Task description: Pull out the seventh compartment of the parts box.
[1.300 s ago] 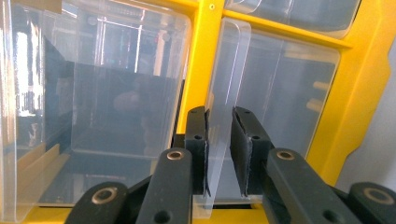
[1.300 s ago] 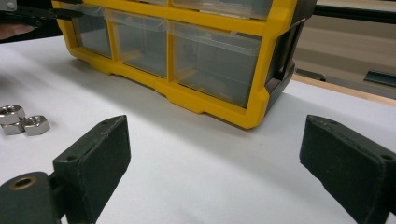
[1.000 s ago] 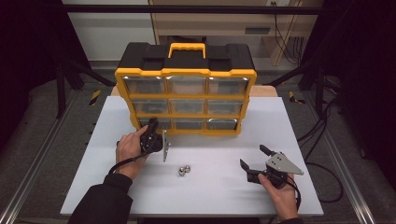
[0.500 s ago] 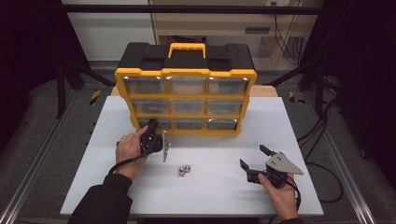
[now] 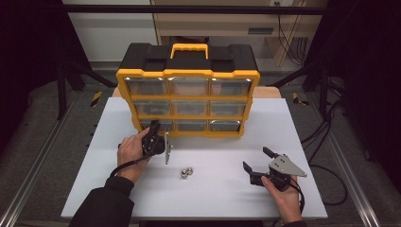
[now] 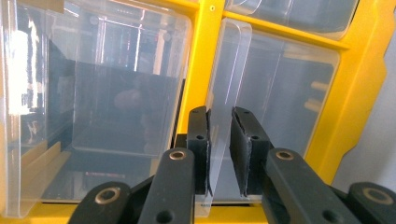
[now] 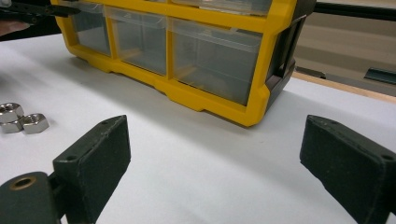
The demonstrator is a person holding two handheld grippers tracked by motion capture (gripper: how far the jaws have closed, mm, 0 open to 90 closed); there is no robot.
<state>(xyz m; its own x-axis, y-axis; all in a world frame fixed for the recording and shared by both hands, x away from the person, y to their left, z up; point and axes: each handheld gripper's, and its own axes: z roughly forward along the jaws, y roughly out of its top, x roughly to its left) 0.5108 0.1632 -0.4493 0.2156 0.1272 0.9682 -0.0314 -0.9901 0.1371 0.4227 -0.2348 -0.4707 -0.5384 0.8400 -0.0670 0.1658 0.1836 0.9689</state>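
A yellow and black organizer [image 5: 189, 73] with clear drawers stands at the back of the white table [image 5: 222, 198]. My left gripper [image 5: 153, 128] is at its bottom-left drawer [image 5: 145, 124], turned on its side. In the left gripper view the gripper [image 6: 219, 135] is shut on the drawer's clear handle tab [image 6: 229, 70], beside the yellow frame [image 6: 196, 70]. My right gripper [image 5: 255, 158] rests open near the front right, nothing between its jaws [image 7: 215, 158]. Two steel nuts [image 5: 185, 173] lie together mid-table, also at the left of the right gripper view [image 7: 21, 119].
The organizer's other drawers [image 7: 210, 70] are shut and look mostly empty. Black cables trail off the table's right side [image 5: 326, 142]. The table's front edge runs just below both hands, and dark stands flank the table.
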